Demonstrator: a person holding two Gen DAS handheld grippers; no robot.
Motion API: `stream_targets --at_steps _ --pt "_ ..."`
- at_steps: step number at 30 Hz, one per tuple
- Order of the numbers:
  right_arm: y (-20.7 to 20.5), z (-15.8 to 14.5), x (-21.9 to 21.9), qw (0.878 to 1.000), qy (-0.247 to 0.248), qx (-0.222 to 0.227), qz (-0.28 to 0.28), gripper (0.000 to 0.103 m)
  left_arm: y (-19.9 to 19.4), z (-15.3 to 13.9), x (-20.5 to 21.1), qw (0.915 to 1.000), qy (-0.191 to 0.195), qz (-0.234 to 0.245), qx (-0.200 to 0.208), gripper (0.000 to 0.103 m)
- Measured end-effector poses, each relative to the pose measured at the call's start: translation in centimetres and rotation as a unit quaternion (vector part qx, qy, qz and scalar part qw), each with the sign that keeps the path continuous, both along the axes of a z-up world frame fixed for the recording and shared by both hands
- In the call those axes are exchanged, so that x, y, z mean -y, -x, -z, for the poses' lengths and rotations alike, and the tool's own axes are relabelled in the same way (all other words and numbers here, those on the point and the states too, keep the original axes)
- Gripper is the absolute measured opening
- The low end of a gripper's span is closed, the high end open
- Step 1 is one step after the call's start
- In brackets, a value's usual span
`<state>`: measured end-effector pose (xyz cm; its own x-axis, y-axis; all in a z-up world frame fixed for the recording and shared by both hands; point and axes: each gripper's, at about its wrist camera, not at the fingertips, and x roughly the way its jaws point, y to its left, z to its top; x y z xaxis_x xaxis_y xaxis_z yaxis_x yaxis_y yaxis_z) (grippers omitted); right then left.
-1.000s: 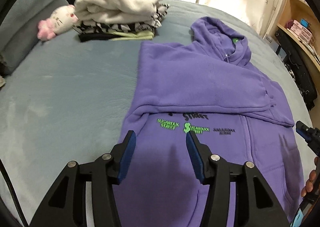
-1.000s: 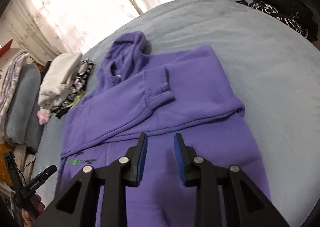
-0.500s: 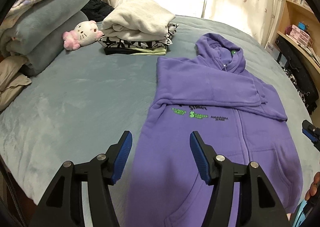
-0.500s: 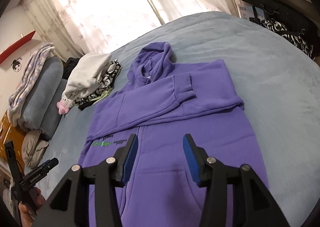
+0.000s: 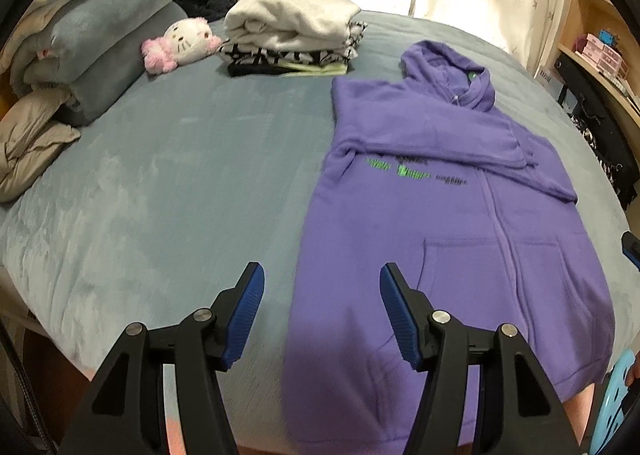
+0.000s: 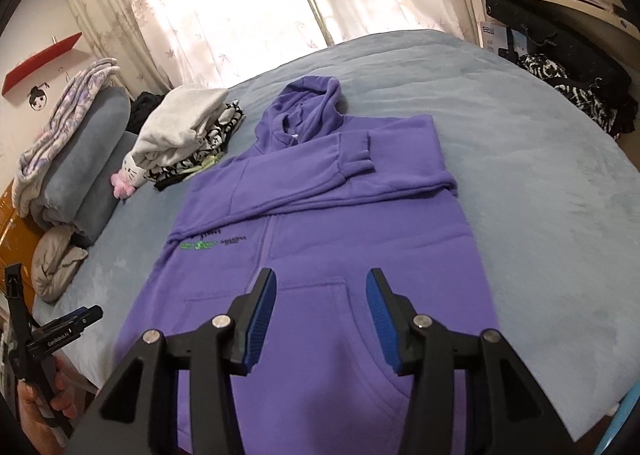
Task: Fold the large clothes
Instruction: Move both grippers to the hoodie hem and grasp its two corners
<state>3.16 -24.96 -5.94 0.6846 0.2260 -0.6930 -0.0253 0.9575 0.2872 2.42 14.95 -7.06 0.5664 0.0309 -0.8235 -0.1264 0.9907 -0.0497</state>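
A purple zip hoodie [image 5: 452,223] [image 6: 332,231] lies flat on the grey bed, hood at the far end, both sleeves folded across the chest above green lettering. My left gripper [image 5: 322,291] hangs open above the hoodie's lower left edge, nothing between its blue pads. My right gripper [image 6: 321,297] stands open above the front pocket, also empty. Neither touches the cloth. In the right wrist view the left gripper's body shows at the lower left, held by a hand [image 6: 40,411].
A stack of folded clothes [image 5: 292,27] and a white-and-pink plush toy [image 5: 180,43] sit at the bed's far left. Rolled grey blankets [image 5: 100,39] and a beige pillow lie on the left. Shelves and dark bags stand on the right. Grey bedcover [image 5: 180,183] lies bare left of the hoodie.
Both grippers have drawn back and risen from the hoodie's chest toward its hem. Both sets of jaws have spread wider. The hoodie has not moved.
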Motion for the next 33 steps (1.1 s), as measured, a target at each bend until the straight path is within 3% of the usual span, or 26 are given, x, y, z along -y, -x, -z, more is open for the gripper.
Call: stream_targets --at_steps 9,17,21,24,30,33 --pt "1.5 1.0 1.2 1.000 0.011 -0.020 0.005 0.047 2.0 2.3 -2.1 0.9990 0.012 -0.007 -0.042 0.059" --pt "2.4 2.5 2.1 0.998 0.023 -0.050 -0.001 0.047 2.9 4.1 -3.3 0.9957 0.058 -0.001 -0.071 0.059" --pt "3.4 3.3 3.4 0.998 0.027 -0.065 -0.005 0.047 3.4 5.2 -3.8 0.9901 0.109 0.016 -0.087 0.059" --pt "4.3 3.9 4.7 0.997 0.019 -0.075 -0.007 0.047 3.9 6.4 -4.3 0.9813 0.160 0.031 -0.103 0.059" --pt "6.0 5.3 7.7 0.994 0.017 -0.105 -0.006 0.047 4.4 7.6 -4.7 0.9692 0.214 0.057 -0.107 0.064" --pt "6.5 6.4 8.9 0.992 0.000 -0.123 -0.006 0.047 4.3 8.2 -4.2 0.9670 0.219 0.072 -0.109 0.070"
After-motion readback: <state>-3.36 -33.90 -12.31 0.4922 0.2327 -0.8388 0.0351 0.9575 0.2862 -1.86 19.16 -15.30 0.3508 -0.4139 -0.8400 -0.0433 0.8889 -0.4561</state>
